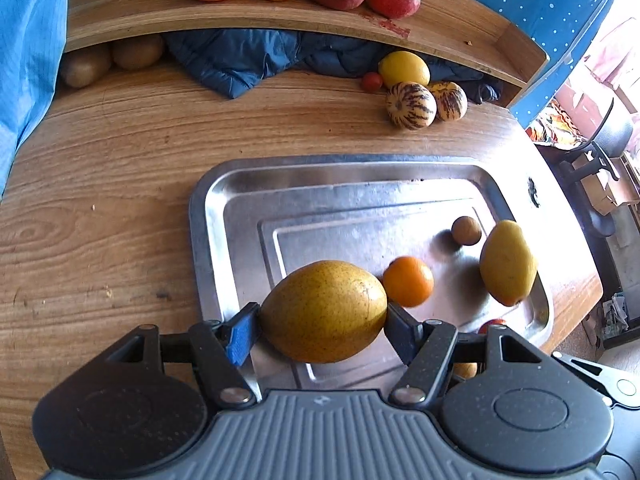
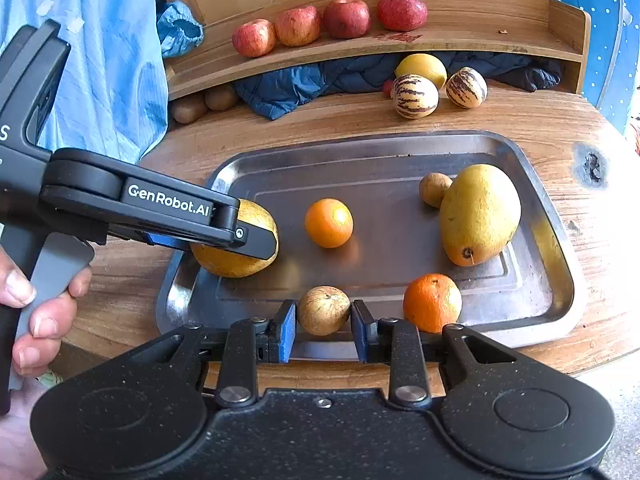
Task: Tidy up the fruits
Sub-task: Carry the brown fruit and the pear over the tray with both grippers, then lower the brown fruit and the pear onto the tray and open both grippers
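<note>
My left gripper [image 1: 323, 320] is shut on a large yellow mango [image 1: 324, 311] and holds it over the near left part of the steel tray [image 1: 224, 184]; the right wrist view shows this mango [image 2: 224, 264] low at the tray's left edge. My right gripper [image 2: 323, 320] is shut on a small brown round fruit [image 2: 323, 310] at the tray's [image 2: 560, 208] near edge. On the tray lie a second mango [image 2: 478, 214], an orange [image 2: 329, 223], another orange [image 2: 432, 302] and a small brown fruit [image 2: 434, 189].
A wooden shelf [image 2: 500, 36] at the back holds several red apples [image 2: 346, 17]. Under it lie a lemon [image 2: 421, 69], two striped melons [image 2: 414, 96], kiwis [image 2: 190, 109] and a dark blue cloth [image 2: 296, 84]. The table edge is near on the right.
</note>
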`<state>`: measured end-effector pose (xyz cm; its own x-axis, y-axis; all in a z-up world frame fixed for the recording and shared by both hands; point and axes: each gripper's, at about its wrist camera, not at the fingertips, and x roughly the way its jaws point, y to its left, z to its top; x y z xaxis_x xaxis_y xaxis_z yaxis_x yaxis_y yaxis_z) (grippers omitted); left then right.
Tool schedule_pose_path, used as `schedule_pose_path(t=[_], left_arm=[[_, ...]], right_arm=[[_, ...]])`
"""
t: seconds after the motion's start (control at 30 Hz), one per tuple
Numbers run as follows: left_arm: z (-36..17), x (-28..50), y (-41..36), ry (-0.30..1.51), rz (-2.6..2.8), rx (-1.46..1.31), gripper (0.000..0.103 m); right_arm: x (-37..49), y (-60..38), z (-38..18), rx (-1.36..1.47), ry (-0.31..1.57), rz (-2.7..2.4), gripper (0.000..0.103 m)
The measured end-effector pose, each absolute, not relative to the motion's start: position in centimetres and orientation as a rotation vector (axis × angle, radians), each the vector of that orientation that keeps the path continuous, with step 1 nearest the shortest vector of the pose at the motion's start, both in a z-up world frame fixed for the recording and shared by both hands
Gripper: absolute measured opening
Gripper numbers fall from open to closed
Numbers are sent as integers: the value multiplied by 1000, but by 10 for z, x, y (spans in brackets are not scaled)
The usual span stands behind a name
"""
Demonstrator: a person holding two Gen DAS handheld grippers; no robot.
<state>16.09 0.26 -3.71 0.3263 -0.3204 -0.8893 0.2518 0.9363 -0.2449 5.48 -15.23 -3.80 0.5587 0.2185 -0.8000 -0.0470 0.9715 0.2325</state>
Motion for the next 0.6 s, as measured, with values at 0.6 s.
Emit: schedule_pose_path(t=[0.6], left_arm=[[-36, 140, -4, 1172, -353, -11, 76]], right_arm=[[36, -154, -31, 165, 927, 162, 52]])
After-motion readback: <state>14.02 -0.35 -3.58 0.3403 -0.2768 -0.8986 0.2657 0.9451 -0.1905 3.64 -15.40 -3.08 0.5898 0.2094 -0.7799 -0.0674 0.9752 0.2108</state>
